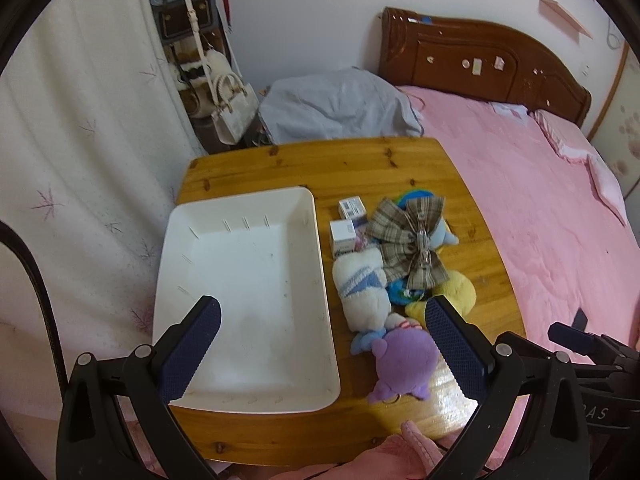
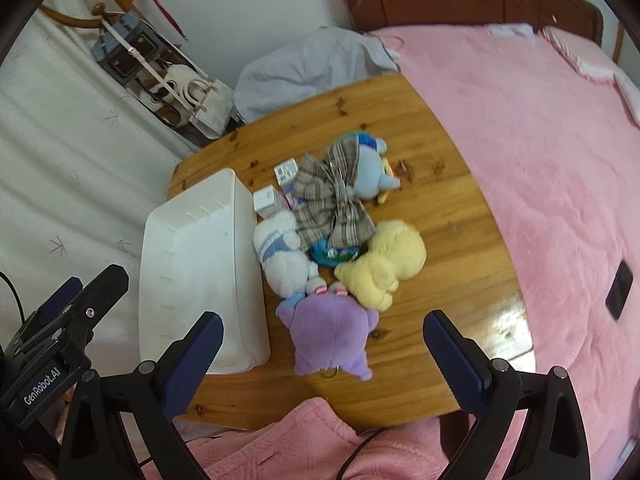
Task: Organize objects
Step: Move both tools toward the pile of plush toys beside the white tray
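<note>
A: From the left wrist view, what stands where?

B: The left claw (image 1: 322, 350) hangs with its jaws spread wide and nothing between them, above the near edge of the desk (image 1: 256, 168). Under it the white bin (image 1: 248, 304) fills the desk's left side and looks empty. Beside the bin's right wall lies the heap: two small boxes (image 1: 347, 226), a plaid bow (image 1: 408, 246), a white plush (image 1: 362, 292), a purple plush (image 1: 402, 360) nearest the near edge.

A: And the right wrist view?

B: The right claw (image 2: 323, 354) is wide open too, empty, poised over the purple plush (image 2: 328, 332). A yellow plush (image 2: 386, 264) touches it toward the far side, and a blue plush (image 2: 372, 168) lies past the bow (image 2: 332, 200). The bin (image 2: 200, 264) sits along the left edge.

A: So which step is this?

B: I judge the very start: nothing is in the bin yet. The next move calls for lowering a claw onto the purple plush, the nearest and least tangled, closing on its soft body, then carrying it left over the bin's wall.
</note>
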{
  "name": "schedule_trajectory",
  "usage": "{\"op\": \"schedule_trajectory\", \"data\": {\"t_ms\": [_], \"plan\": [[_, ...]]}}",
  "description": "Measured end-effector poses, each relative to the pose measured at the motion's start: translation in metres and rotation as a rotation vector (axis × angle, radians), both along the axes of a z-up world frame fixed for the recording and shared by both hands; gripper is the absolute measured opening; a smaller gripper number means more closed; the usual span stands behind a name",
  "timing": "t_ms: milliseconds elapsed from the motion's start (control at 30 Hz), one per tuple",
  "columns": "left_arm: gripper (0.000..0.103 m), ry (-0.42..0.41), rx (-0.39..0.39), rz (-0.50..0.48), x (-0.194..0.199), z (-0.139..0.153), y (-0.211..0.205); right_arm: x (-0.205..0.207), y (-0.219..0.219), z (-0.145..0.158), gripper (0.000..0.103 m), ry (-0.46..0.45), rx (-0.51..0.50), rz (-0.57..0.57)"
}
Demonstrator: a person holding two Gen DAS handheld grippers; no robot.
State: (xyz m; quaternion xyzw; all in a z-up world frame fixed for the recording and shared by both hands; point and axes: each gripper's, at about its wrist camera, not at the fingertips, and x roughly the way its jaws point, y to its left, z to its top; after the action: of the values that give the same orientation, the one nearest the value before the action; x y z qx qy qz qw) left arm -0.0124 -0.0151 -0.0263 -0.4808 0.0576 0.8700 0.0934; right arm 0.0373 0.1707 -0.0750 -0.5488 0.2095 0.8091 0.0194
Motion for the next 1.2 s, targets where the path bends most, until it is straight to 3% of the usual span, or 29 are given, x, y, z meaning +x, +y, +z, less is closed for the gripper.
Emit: {"op": "schedule_trajectory", "data": {"t_ms": [233, 533, 933, 1200], "plan": [[0.102, -0.087, -0.002, -0.02, -0.002, -0.014, 0.0, 0.002, 0.008, -0.018, 0.098, -0.073, -0.102, -0.053], [0.102, -0.111, -0.021, 0.043, -0.004, -0.017, 0.013, -0.007, 0.036, -0.032, 0.098, -0.112, -0.179, -0.035], [0.102, -0.133, -0.081, 0.299, -0.003, -0.027, 0.063, -0.049, 0.092, -0.048, 0.098, -0.133, -0.244, 0.166], [0.102, -0.156, -0.159, 0.43, 0.006, -0.049, 0.089, -0.084, 0.113, -0.081, 0.094, -0.206, -0.298, 0.289]]}}
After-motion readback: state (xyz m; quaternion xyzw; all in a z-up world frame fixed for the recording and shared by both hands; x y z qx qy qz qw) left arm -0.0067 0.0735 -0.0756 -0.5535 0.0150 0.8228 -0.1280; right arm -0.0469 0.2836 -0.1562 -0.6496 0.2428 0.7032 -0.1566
